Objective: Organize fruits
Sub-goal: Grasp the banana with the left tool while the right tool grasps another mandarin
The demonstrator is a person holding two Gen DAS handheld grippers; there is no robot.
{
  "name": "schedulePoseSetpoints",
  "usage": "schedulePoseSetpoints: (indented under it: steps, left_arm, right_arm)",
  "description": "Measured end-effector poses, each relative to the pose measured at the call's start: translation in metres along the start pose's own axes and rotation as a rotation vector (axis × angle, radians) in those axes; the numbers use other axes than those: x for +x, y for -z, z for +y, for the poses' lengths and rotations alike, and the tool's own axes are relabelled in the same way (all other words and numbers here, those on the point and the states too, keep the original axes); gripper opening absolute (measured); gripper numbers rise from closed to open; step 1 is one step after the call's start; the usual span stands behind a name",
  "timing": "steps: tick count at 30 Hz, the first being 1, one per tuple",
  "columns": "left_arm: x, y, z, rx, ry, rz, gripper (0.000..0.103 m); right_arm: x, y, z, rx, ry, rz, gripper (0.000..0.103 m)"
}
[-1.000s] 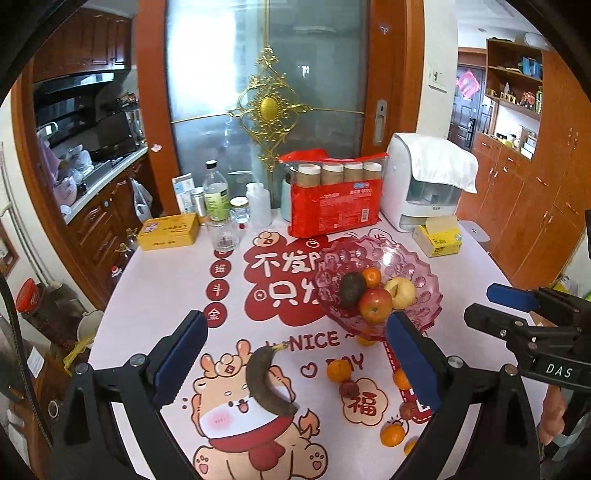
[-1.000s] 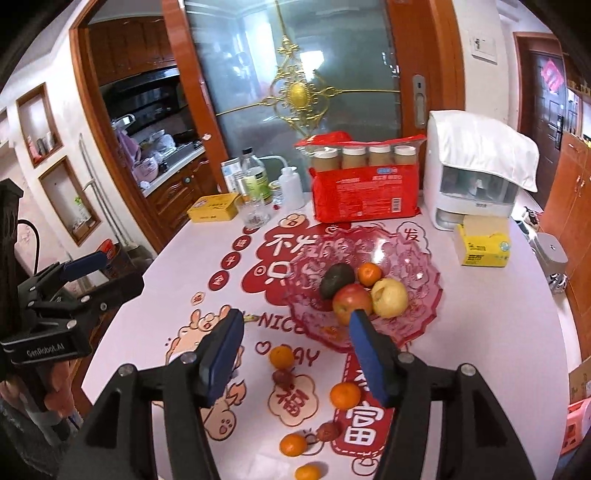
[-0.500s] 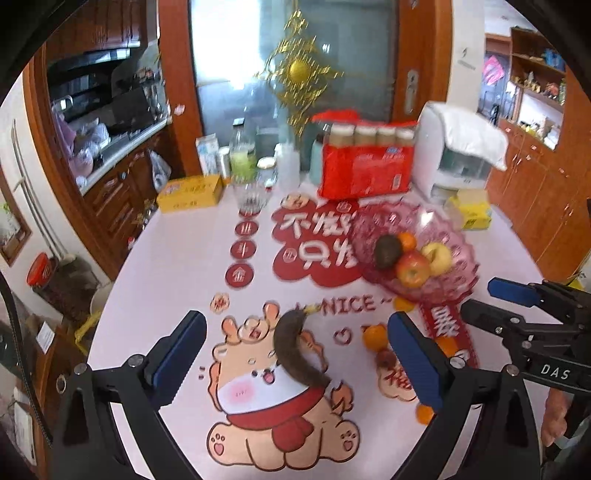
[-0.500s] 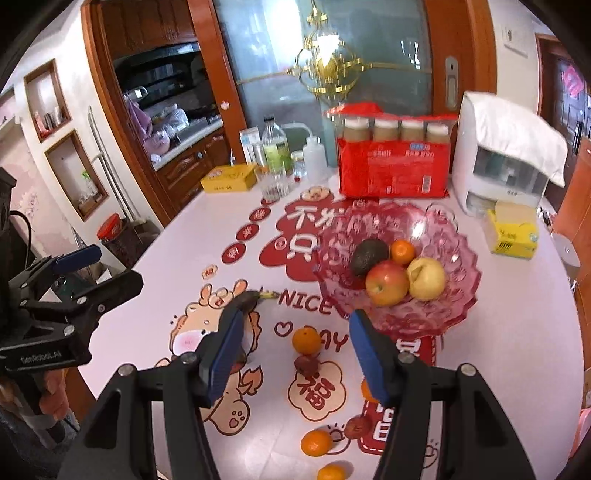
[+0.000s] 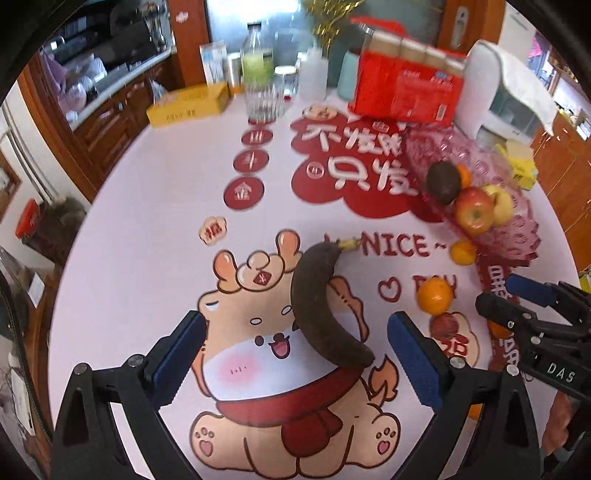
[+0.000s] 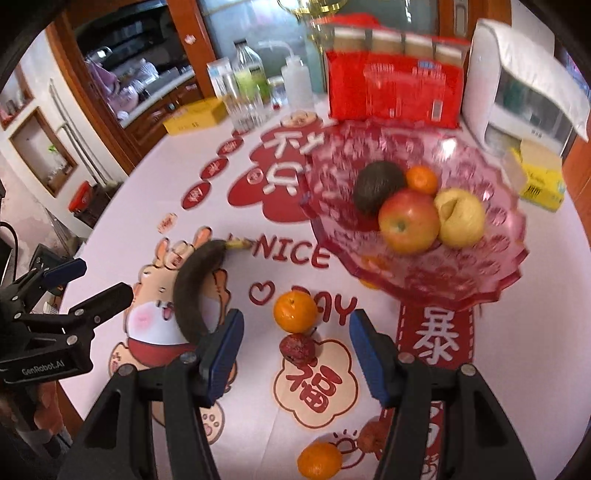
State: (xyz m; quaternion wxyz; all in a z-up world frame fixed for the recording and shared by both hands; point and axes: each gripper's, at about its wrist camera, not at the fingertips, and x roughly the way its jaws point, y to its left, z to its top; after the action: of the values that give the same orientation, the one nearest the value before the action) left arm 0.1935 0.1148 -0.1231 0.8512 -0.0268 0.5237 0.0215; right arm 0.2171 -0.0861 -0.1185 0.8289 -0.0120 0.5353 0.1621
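Fruit waits on the table (image 5: 140, 221): left hand-held gripper (image 5: 295, 349) gapes empty over a blackened banana (image 5: 317, 314); right hand-held gripper (image 6: 295, 349) hangs wide, holding nothing, above an orange (image 6: 294, 311); pink bowl (image 6: 491, 273) nearby holds apples.

This is a home dining area opening onto a kitchen. A round table (image 5: 147, 206) wears a festive cartoon tablecloth (image 5: 258, 369) and carries a pink fruit bowl (image 6: 461, 273), a red pack of drink cups (image 6: 395, 92), bottles (image 6: 247, 77), a drinking glass (image 5: 264, 99) and a yellow tissue box (image 5: 188, 107). Behind stand dark wooden kitchen cabinets (image 6: 122, 40), a countertop (image 6: 159, 92) crowded with dishes, a frosted glass door (image 6: 240, 22), and a white countertop appliance (image 6: 517, 96) under a cloth.
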Motion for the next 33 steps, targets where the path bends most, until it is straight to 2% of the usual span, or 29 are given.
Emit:
schedulePoseSetpoints:
  steps: [9, 14, 18, 22, 26, 29, 30, 33]
  left_arm:
    - [0.061, -0.003, 0.006, -0.041, 0.017, 0.104, 0.098]
    - [0.08, -0.005, 0.007, -0.049, 0.023, 0.127, 0.097]
    - [0.091, -0.005, 0.003, -0.043, 0.031, 0.145, 0.085]
    - [0.1, -0.006, -0.001, -0.038, 0.052, 0.166, 0.061]
    - [0.099, -0.006, -0.005, -0.025, 0.029, 0.141, 0.05]
    - [0.099, -0.007, -0.006, -0.025, 0.033, 0.133, 0.042]
    - [0.098, -0.007, -0.008, -0.021, 0.049, 0.131, 0.035]
    - [0.097, -0.006, -0.012, -0.009, 0.032, 0.123, 0.034]
  right_arm:
    - [0.054, -0.002, 0.003, -0.004, 0.023, 0.089, 0.06]
    - [0.072, -0.001, 0.005, -0.017, 0.043, 0.117, 0.06]
    - [0.081, 0.001, 0.005, -0.029, 0.062, 0.126, 0.06]
    - [0.084, 0.002, 0.005, -0.035, 0.053, 0.123, 0.054]
    - [0.085, 0.002, 0.013, -0.069, 0.046, 0.116, 0.042]
    - [0.086, 0.002, 0.019, -0.091, 0.071, 0.107, 0.042]
    - [0.086, 0.002, 0.02, -0.093, 0.073, 0.106, 0.042]
    - [0.087, 0.001, 0.021, -0.09, 0.066, 0.109, 0.041]
